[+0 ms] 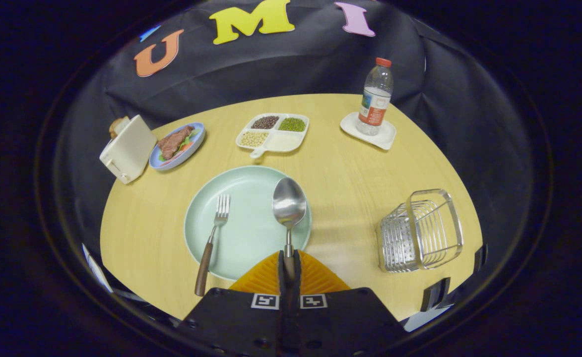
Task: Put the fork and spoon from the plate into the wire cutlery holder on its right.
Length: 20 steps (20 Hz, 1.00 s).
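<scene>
My gripper (289, 265) is shut on the handle of a metal spoon (289, 204), whose bowl points away from me over the right part of a pale green plate (243, 196). Whether the spoon rests on the plate or hangs just above it I cannot tell. A fork (213, 238) with a brown handle lies on the plate's left side, tines pointing away, its handle sticking out over the near rim. The wire cutlery holder (421, 231) stands on the wooden table to the right of the plate, with nothing in it.
Beyond the plate sits a white divided dish (274, 132) with beans and grains. A blue plate with meat (177, 145) and a white toaster (128, 148) stand at the far left. A water bottle (375, 96) on a white coaster stands at the far right.
</scene>
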Available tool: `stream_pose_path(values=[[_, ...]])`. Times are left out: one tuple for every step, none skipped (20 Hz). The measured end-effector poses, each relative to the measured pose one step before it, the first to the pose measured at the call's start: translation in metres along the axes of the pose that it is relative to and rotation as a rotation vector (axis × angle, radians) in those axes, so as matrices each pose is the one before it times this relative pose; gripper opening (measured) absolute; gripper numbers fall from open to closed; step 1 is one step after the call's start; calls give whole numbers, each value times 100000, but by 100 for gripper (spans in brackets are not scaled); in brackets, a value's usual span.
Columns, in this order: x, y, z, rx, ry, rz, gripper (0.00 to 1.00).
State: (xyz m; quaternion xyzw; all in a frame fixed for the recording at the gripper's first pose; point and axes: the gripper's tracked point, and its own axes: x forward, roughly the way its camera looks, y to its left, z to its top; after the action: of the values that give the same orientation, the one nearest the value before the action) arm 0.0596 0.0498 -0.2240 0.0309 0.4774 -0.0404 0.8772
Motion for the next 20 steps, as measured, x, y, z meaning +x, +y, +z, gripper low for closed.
stream_pose_path(values=[[-568, -441, -70, 369, -459, 122, 0], [-663, -525, -165, 406, -502, 282, 1], [-502, -482, -107, 360, -533, 204, 1], [-738, -564, -99, 668, -713, 244, 1], [-838, -681, -109, 722, -1019, 118, 1], [-705, -516, -102, 552, -493, 256, 1], [-735, -630, -138, 332, -751, 409, 1], [-747, -682, -69, 71, -720, 342, 1], [-597, -669, -72, 268, -635, -136, 1], [-581, -833, 19, 705, -738, -476, 0], [-463, -888, 24, 950, -537, -354, 0], [-509, -948, 101, 783, -647, -490, 1], [-146, -772, 88, 482, -298, -443, 1], [-186, -961, 138, 864, -246, -600, 1], [-62, -915, 71, 994, -24, -496, 1], [-42, -916, 127, 879, 49, -449, 1], [51, -768, 68, 865, 293, -260, 1], [42, -811, 167, 854, 361, -452, 1], [108, -732, 137, 57, -75, -850, 1], [187, -492, 231, -345, -430, -519, 1]])
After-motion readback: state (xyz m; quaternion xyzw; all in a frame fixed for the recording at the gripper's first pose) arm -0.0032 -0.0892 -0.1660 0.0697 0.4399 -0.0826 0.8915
